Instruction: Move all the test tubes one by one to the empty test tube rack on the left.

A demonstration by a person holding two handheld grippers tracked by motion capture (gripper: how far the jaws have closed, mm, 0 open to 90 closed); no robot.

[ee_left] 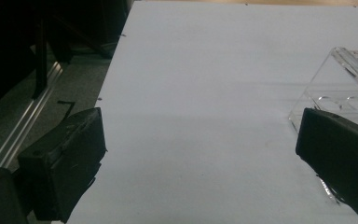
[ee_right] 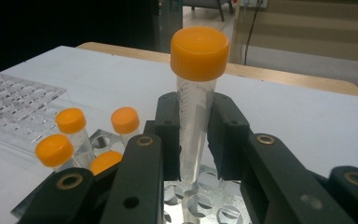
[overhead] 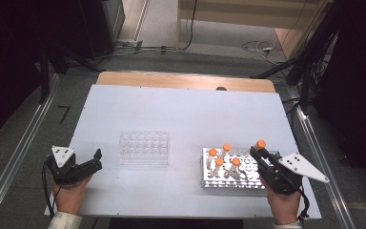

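We see an orange-capped tube (ee_right: 193, 116) clamped upright between the pads of the right gripper (ee_right: 193, 135), which is closed snugly on its clear body below the cap. The tube's pointed tip hangs just above the holes of the metal tube rack (ee_right: 200, 200), so it is lifted clear of the rack rather than seated in it. In the high view the same tube (overhead: 260, 144) sits at the rack's far right corner, held by the right gripper (overhead: 262, 155) with the person's hand behind it.

Four more capped tubes (overhead: 224, 157) stand in the rack (overhead: 209, 183), leaning slightly, grouped toward its left and middle. The rack rests on the right near part of the table.

To the left, well apart from the rack, lies a clear plastic well tray (overhead: 144, 148), flat on the surface. Farther left, the left gripper (overhead: 93, 160) hovers near the table's left near corner; in its own view its jaws stand wide apart with nothing between them, the clear tray's corner (ee_left: 340, 79) just beyond one jaw.

The table (overhead: 186, 114) is covered by a pale, matte sheet, with a wooden edge (overhead: 186, 81) showing along the far side. Around it we see grey floor, metal rails (overhead: 19, 157) on both sides, loose cables (overhead: 257, 47) and dark equipment stands at the back.
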